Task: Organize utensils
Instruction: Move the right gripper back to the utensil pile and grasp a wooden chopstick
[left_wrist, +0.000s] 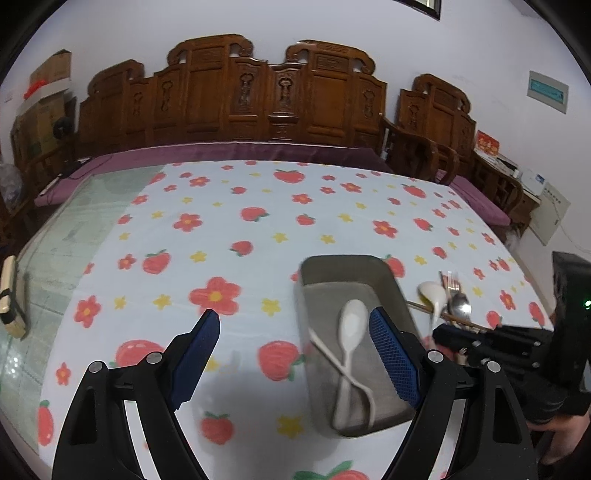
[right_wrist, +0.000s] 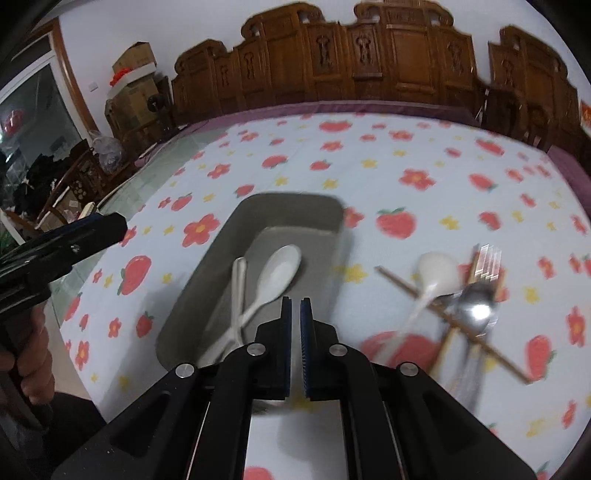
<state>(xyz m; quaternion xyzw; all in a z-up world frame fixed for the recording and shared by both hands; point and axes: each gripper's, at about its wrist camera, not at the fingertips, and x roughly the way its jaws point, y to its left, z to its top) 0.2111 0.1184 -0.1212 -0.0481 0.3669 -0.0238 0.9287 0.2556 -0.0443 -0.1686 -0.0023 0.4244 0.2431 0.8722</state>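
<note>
A grey rectangular tray (right_wrist: 334, 212) sits on the counter (right_wrist: 424, 155), which is covered by a white cloth printed with strawberries and red flowers. Inside the tray lie two white spoons crossed at their handles — one with its bowl (right_wrist: 282, 264) facing up toward the far end, the other a slimmer white handle (right_wrist: 238, 280) lying under it. To the right of the tray, apart from it, a small heap of utensils rests on the cloth: a third white spoon (right_wrist: 436, 275), a metal spoon (right_wrist: 476, 308), a fork (right_wrist: 487, 260) and a wooden chopstick (right_wrist: 443, 314) lying across one another, blurred in both views. The right hand-held gripper (right_wrist: 295, 302) hangs over the tray's near end with its blue pads almost together and nothing between them. The left hand-held gripper (left_wrist: 293, 325) is spread wide and empty — its right finger (left_wrist: 391, 354) is over the tray, its left finger (left_wrist: 199, 347) over bare cloth. Carved wooden chairs (left_wrist: 280, 92) line the wall beyond the counter.
</note>
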